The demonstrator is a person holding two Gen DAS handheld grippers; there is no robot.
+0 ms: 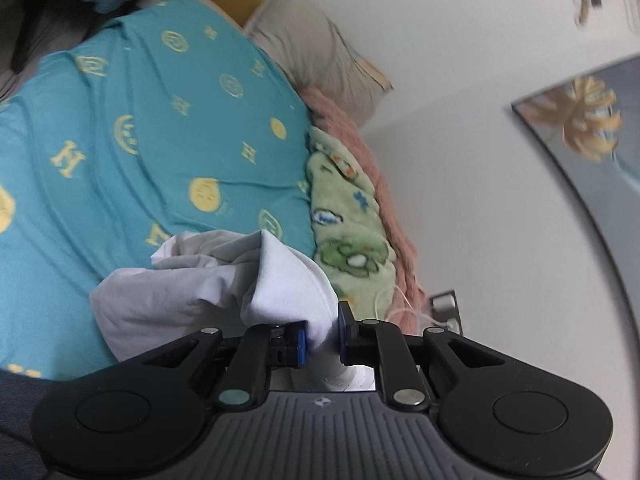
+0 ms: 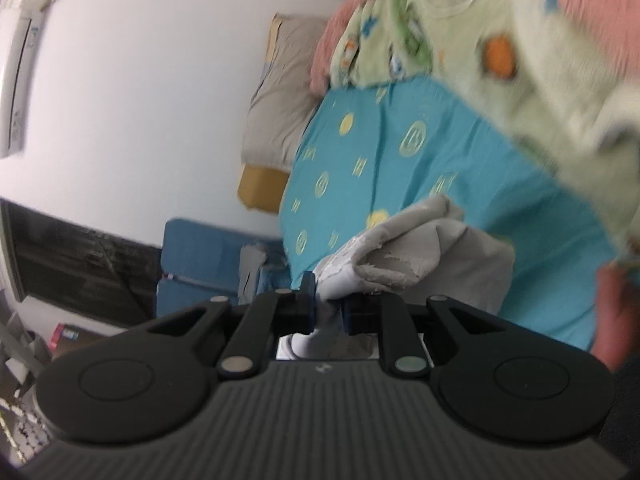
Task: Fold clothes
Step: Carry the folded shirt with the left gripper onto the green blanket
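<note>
In the left wrist view, the left gripper (image 1: 323, 334) pinches a bunched edge of a white garment (image 1: 208, 284) between its blue pads (image 1: 303, 342). The cloth is squeezed tight at the pads and billows out ahead and to the left in loose folds, hanging above a bed (image 1: 132, 132) covered with a turquoise sheet printed with yellow smiley faces and letters. Beyond the garment, along the bed's far edge, lies a green fleece blanket (image 1: 348, 208) with cartoon figures, and a pink fuzzy blanket (image 1: 360, 140) runs beside it against the white wall (image 1: 460, 160). A beige pillow (image 1: 316, 44) sits at the head of the bed. A framed picture (image 1: 588, 120) with an orange shape hangs on the wall at right. The view is tilted and slightly blurred.

In the right wrist view, the right gripper (image 2: 328, 308) is pressed together on another part of the same garment (image 2: 420, 248), which looks grey here and shows a cracked white print near the pads. The cloth rises from the grip and drapes to the right over the turquoise bed (image 2: 400, 160). The green blanket (image 2: 500, 40) fills the upper right, blurred, with the pink blanket (image 2: 344, 24) at its edge. The pillow (image 2: 280, 92) lies by the wall, a blue chair (image 2: 200, 256) stands below the bed's end, and an air conditioner (image 2: 20, 72) is mounted at upper left.
</note>
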